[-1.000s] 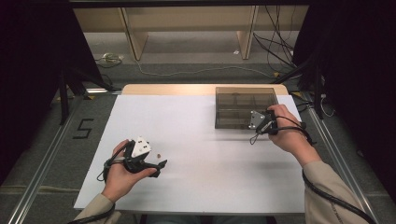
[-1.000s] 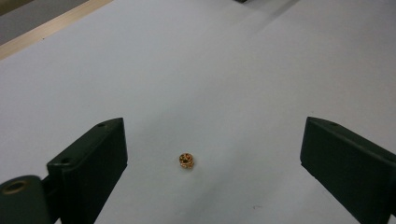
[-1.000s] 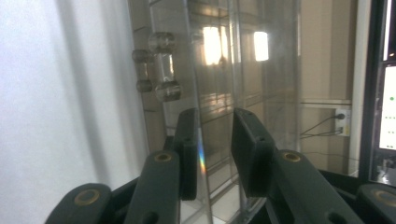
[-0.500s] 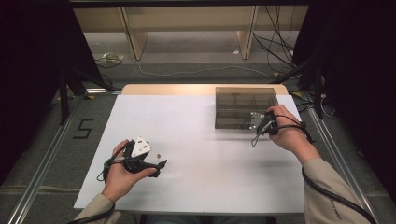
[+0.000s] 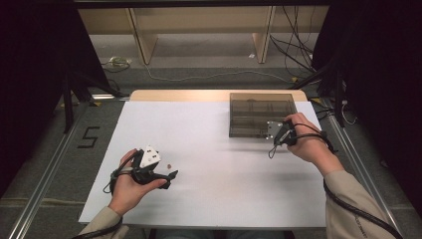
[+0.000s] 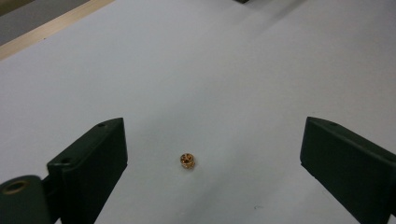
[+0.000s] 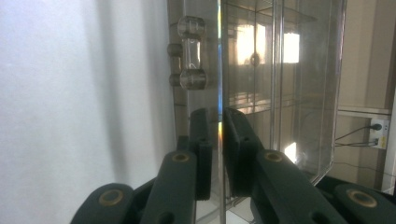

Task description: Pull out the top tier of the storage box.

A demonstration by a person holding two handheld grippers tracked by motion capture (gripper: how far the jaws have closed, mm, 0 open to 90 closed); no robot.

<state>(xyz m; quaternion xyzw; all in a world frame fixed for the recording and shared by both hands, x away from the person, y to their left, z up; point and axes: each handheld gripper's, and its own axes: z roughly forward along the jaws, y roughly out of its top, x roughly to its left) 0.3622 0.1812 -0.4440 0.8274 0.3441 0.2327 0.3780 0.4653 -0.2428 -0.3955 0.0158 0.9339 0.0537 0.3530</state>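
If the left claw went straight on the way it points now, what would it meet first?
Probably the small gold bead lying on the white table between the open left claw's jaws; beyond it the sheet looks free, though depth is unclear.

- White worktop [image 5: 224, 164], pale wooden strip along its far edge.
- Black "5" mark [image 5: 89, 137] on the grey floor, left of it.
- Cables [image 5: 209, 75] beyond.
- Wooden shelf legs [image 5: 142, 42] behind.
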